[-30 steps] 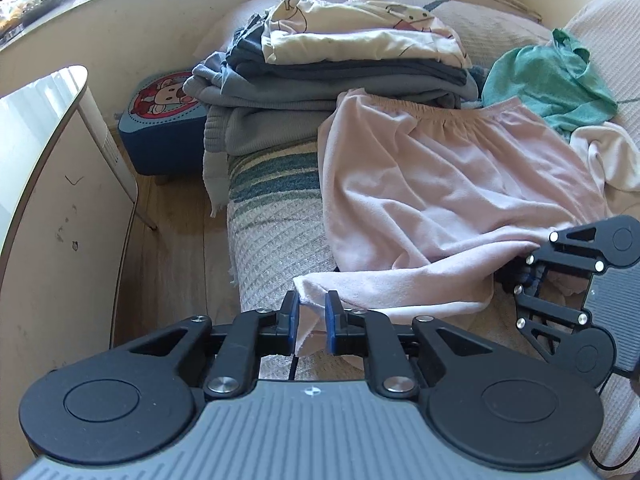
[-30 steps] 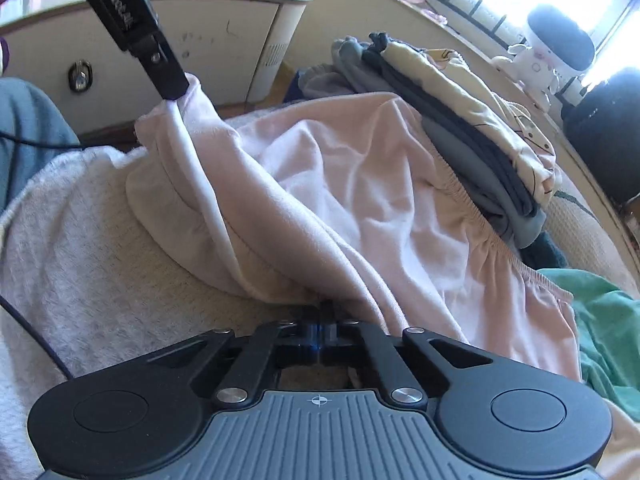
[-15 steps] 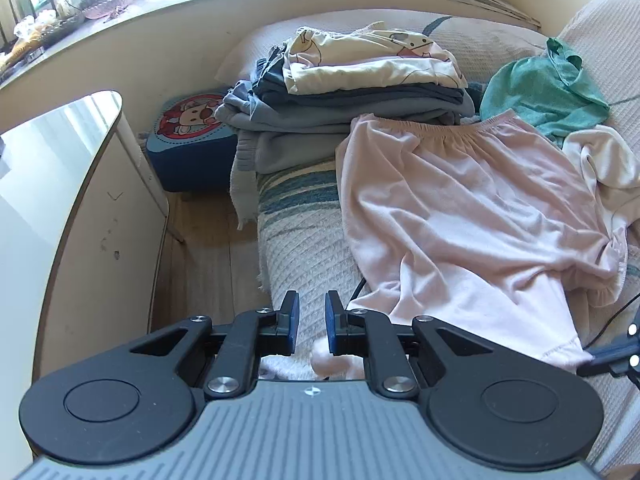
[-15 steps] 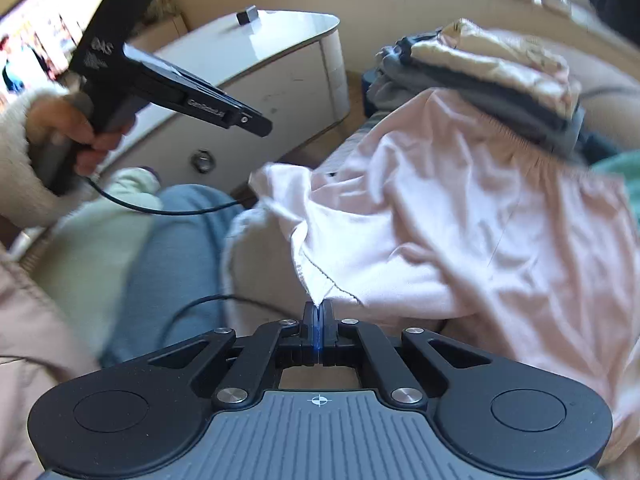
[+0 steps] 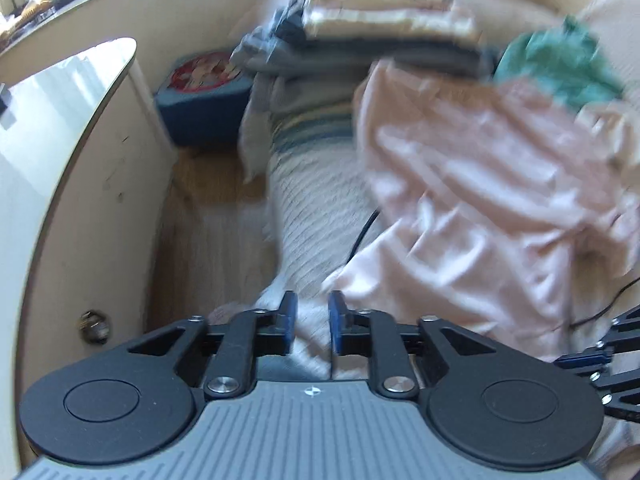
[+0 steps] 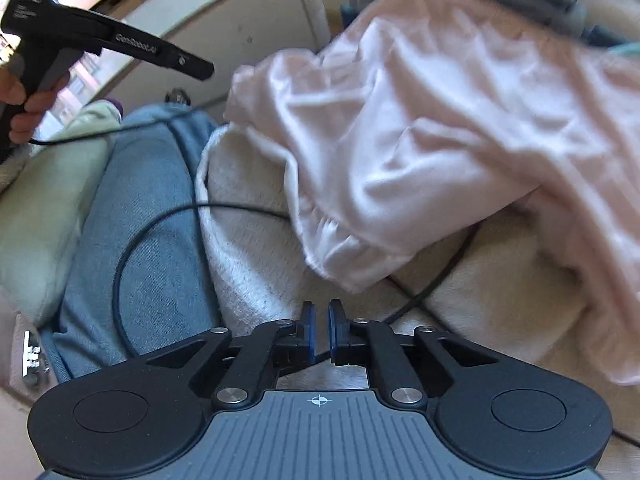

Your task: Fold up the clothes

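A pale pink garment [image 5: 480, 184] lies rumpled on the cream sofa cover [image 5: 316, 216]; it also shows in the right wrist view [image 6: 432, 128], with its frilled hem [image 6: 340, 252] hanging loose. My left gripper [image 5: 311, 320] is open and empty, near the garment's lower corner. My right gripper [image 6: 319, 322] is slightly open and empty, just short of the hem. The left gripper's black body [image 6: 120, 36] shows at the upper left of the right wrist view. The left view is blurred.
A stack of folded clothes [image 5: 380, 28] sits at the back, a green garment [image 5: 560, 64] beside it. A white cabinet [image 5: 72, 168] stands left, a blue cushion [image 5: 200, 92] on the floor. Black cables [image 6: 160, 224] cross the cover and my jeans [image 6: 148, 240].
The right gripper has let go of the pink hem and its jaws have parted. The garment has dropped onto the cover. The left gripper has pulled back, still open.
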{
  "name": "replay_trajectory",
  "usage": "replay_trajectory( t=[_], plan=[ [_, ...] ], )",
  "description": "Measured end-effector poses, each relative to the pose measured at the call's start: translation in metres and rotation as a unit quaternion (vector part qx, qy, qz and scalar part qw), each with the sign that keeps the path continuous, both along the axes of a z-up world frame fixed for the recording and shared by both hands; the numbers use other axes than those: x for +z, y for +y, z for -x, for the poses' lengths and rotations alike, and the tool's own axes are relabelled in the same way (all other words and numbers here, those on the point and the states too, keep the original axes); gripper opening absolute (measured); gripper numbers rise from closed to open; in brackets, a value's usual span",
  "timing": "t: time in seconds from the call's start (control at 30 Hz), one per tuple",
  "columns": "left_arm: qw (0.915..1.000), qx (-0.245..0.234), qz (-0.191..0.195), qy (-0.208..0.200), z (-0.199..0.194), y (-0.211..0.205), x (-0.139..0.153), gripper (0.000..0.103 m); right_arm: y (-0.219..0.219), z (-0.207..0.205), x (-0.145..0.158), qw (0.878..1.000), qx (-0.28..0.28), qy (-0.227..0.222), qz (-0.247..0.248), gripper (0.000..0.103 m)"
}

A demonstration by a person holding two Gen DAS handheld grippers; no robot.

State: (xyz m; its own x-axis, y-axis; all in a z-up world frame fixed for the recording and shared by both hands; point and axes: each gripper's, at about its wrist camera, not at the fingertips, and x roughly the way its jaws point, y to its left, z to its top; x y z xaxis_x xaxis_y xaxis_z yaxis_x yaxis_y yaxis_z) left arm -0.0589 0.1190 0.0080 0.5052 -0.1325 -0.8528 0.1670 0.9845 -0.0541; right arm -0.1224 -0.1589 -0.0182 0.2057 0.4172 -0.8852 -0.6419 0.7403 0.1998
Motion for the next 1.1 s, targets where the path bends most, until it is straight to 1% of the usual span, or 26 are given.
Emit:
replay_trajectory(
  t=[0.03,0.07,0.1,0.13,0.2,0.3,0.37,0.47,0.5,0.53,0.57,0.6,0.63,0.67,0.73,0.77,0.8,0.87,0.93,0.97,1.03,1.07,1.1],
  plan=[
    [0.9998,-0.004,0.019,-0.01,0.0,0.001,0.004,0.055,-0.005,0.001,0.007,1.0,-0.01,-0.017,-0.004,0.023],
    [0.9993,-0.01,0.032,-0.019,0.0,0.001,0.006,0.058,-0.009,0.002,0.013,0.999,-0.02,-0.034,-0.007,0.026],
    [0.9986,-0.018,0.04,-0.028,-0.001,-0.001,0.009,0.058,-0.013,0.002,0.016,0.998,-0.034,-0.044,-0.012,0.029],
    [0.9983,-0.029,0.038,-0.034,-0.002,-0.006,0.009,0.058,-0.017,0.002,0.018,0.997,-0.047,-0.053,-0.017,0.03],
    [0.9966,-0.068,0.023,-0.04,-0.001,-0.018,0.007,0.058,-0.02,0.0,0.014,0.996,-0.064,-0.051,-0.028,0.031],
    [0.9927,-0.118,0.002,-0.028,0.001,-0.037,-0.005,0.059,-0.02,-0.003,0.006,0.994,-0.087,-0.052,-0.031,0.032],
    [0.9912,-0.13,-0.019,-0.017,0.0,-0.045,-0.014,0.059,-0.022,-0.012,-0.001,0.992,-0.107,-0.049,-0.042,0.032],
    [0.9914,-0.127,-0.029,-0.018,-0.008,-0.047,-0.024,0.059,-0.021,-0.022,-0.009,0.99,-0.123,-0.055,-0.051,0.034],
    [0.9919,-0.123,-0.029,-0.015,-0.013,-0.046,-0.029,0.056,-0.02,-0.026,-0.012,0.989,-0.129,-0.054,-0.056,0.034],
    [0.9922,-0.122,-0.021,-0.004,-0.017,-0.045,-0.033,0.048,-0.019,-0.03,-0.016,0.988,-0.134,-0.051,-0.06,0.034],
    [0.9924,-0.122,-0.009,0.012,-0.021,-0.043,-0.037,0.036,-0.019,-0.033,-0.019,0.988,-0.134,-0.043,-0.064,0.034],
    [0.9927,-0.116,0.001,0.03,-0.023,-0.041,-0.04,0.011,-0.019,-0.037,-0.022,0.988,-0.134,-0.035,-0.067,0.025],
    [0.9934,-0.106,0.009,0.042,-0.024,-0.038,-0.04,0.003,-0.019,-0.037,-0.021,0.988,-0.137,-0.031,-0.067,0.006],
    [0.9942,-0.092,0.025,0.05,-0.024,-0.032,-0.038,0.003,-0.019,-0.038,-0.019,0.988,-0.139,-0.029,-0.068,0.006],
    [0.9935,-0.071,0.064,0.061,-0.021,-0.019,-0.028,0.001,-0.026,-0.034,-0.006,0.985,-0.148,-0.028,-0.085,0.005],
    [0.993,-0.064,0.077,0.062,-0.019,-0.013,-0.021,0.001,-0.033,-0.03,0.004,0.983,-0.153,-0.026,-0.097,0.005],
    [0.9934,-0.06,0.078,0.059,-0.016,-0.008,-0.013,0.001,-0.04,-0.027,0.014,0.981,-0.159,-0.024,-0.109,0.005],
    [0.9946,-0.055,0.066,0.057,-0.014,0.0,-0.003,0.001,-0.052,-0.021,0.032,0.977,-0.166,-0.016,-0.129,0.005],
    [0.996,-0.042,0.042,0.067,-0.014,0.007,0.0,0.001,-0.063,-0.017,0.049,0.974,-0.171,-0.002,-0.146,0.005],
    [0.996,-0.038,0.032,0.075,-0.014,0.01,-0.001,0.001,-0.067,-0.017,0.052,0.974,-0.176,0.01,-0.145,0.005],
    [0.9953,-0.032,0.016,0.09,-0.015,0.014,-0.003,0.001,-0.073,-0.015,0.052,0.971,-0.181,0.041,-0.152,0.005],
    [0.9948,-0.039,0.014,0.093,-0.014,0.013,-0.005,0.001,-0.073,-0.014,0.047,0.971,-0.186,0.05,-0.145,0.005],
    [0.9949,-0.046,0.006,0.089,-0.014,0.008,-0.008,0.002,-0.072,-0.013,0.04,0.972,-0.19,0.047,-0.133,0.005]
  ],
)
